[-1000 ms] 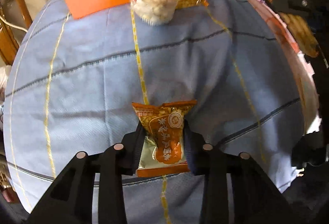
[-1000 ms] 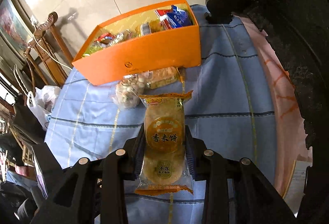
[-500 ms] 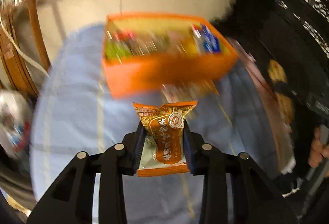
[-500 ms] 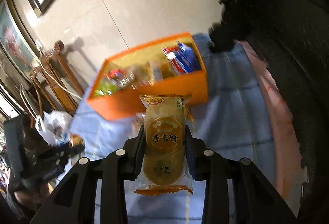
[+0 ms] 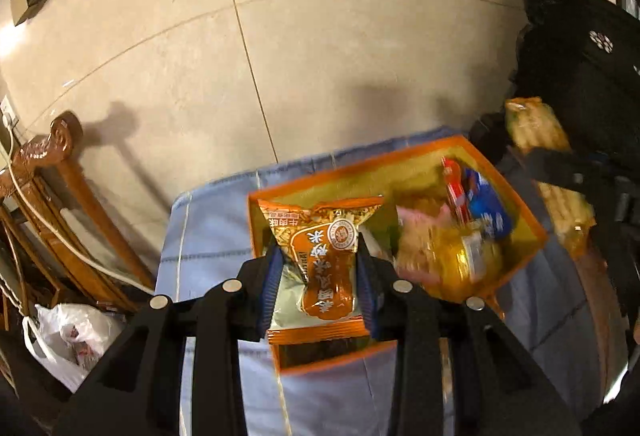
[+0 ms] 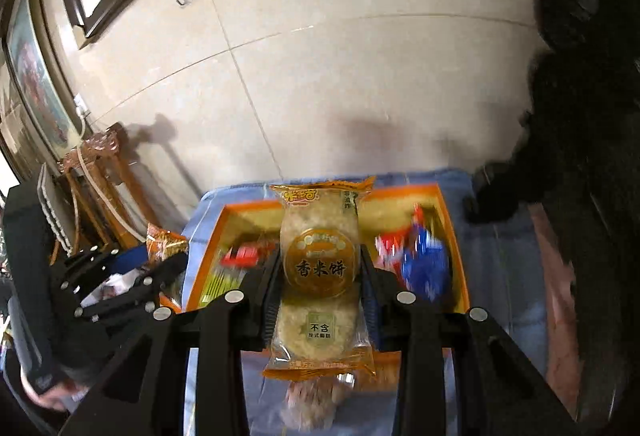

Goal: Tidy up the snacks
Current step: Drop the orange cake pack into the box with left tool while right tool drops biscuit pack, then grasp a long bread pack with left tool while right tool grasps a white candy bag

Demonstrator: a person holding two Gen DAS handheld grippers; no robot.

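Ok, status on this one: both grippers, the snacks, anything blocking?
Left gripper shut on orange snack pack. Right gripper, jaws just easing open, rice cracker pack between them. Both over orange box. Nothing blocking.

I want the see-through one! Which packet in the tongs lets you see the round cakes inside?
The rice cake packet in the right tongs: clear wrapper, pale round cakes showing. The orange snack packet in the left tongs is printed all over.

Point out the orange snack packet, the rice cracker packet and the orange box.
orange snack packet [image 5: 326, 264], left wrist view, printed front
rice cracker packet [image 6: 320, 268], right wrist view, round label
orange box [image 6: 456, 256], right wrist view, right wall
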